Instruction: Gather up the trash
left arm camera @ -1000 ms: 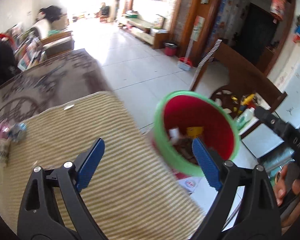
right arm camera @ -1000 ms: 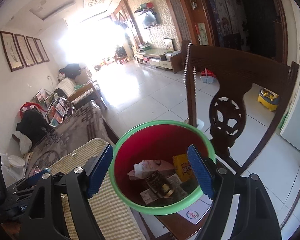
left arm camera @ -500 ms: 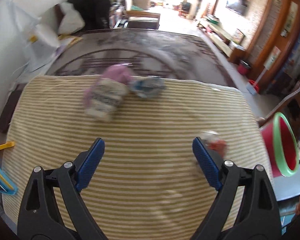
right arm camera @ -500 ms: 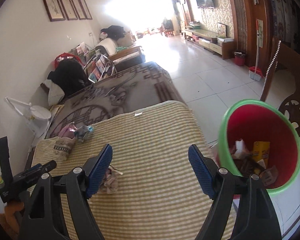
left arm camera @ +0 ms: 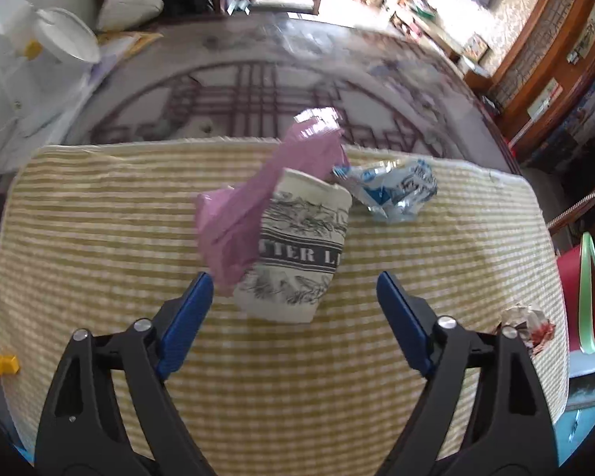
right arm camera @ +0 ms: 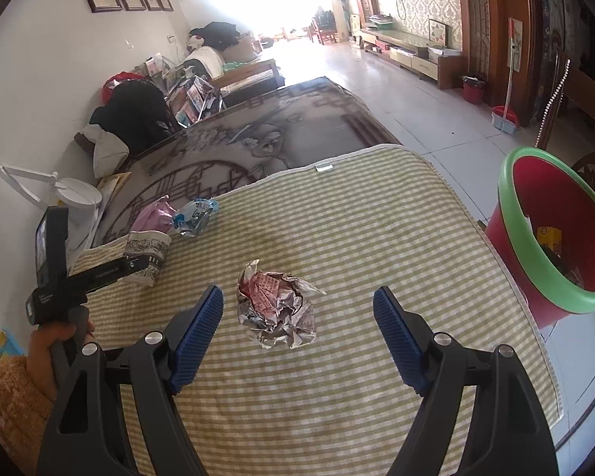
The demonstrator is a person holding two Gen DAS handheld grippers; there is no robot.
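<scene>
Both tongs released above trash on a striped cloth, the bin off its far right edge.

The left gripper (left arm camera: 289,295) has just been narrowing its jaws, but the blue pads (left arm camera: 186,319) touch nothing; a paper cup (left arm camera: 297,250) lies on its side just past them, printed with line drawings and a dark band reading "TTER L", the rest cut off. A pink plastic bag (left arm camera: 254,206) lies against the cup, and a crumpled blue-and-white wrapper (left arm camera: 396,190) lies just beside both. The right gripper (right arm camera: 297,317) hangs spread and empty around a crumpled foil wrapper (right arm camera: 275,309) with red print too small to read. Farther right, beyond the striped cloth (right arm camera: 357,238), stands the red bin (right arm camera: 543,238) with a green rim, holding scraps and a yellow packet (right arm camera: 549,238).
</scene>
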